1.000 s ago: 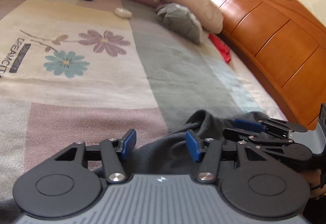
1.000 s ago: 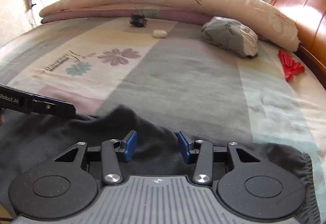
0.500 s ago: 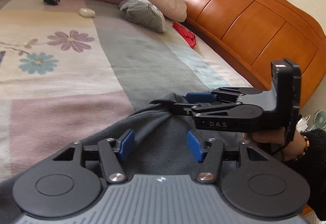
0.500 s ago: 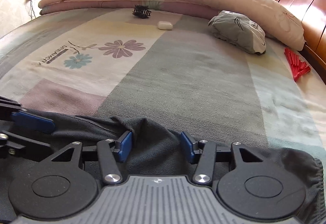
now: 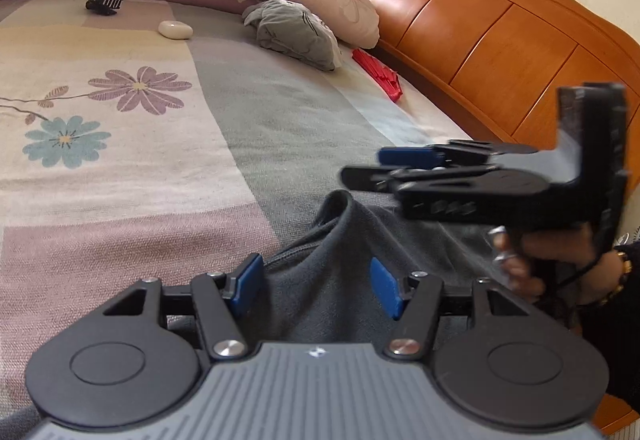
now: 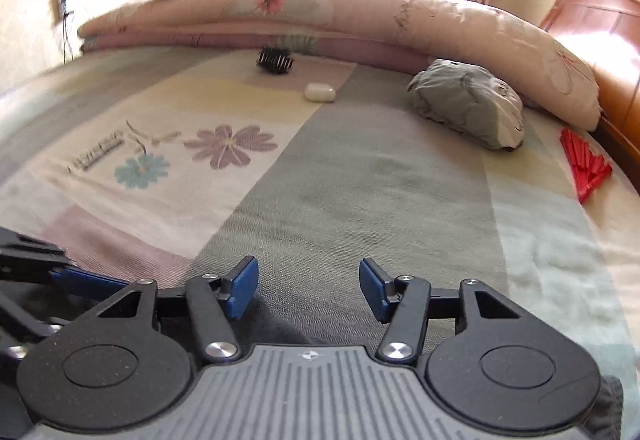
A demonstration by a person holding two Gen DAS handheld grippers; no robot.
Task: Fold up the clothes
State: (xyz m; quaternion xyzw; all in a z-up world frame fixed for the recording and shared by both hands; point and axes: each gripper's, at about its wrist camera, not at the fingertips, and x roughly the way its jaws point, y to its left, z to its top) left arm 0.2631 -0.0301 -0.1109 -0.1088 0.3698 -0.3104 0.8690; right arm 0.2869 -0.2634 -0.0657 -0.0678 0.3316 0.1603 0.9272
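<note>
You are letting go after a fold: your right tool [image 6: 307, 288] is opening over bare bed [image 6: 360, 176], your left tool [image 5: 316, 286] half-open around the dark garment [image 5: 344, 240] on the bed. Next, grab another edge.

My left gripper [image 5: 316, 284]: jaws apart, pads clamping nothing, angled downward. My right gripper [image 6: 307, 288]: jaws opening, nothing between the pads, also angled down. It sits just right of the left one, raised above it, with my right hand [image 5: 560, 264] wrapped on its handle.
</note>
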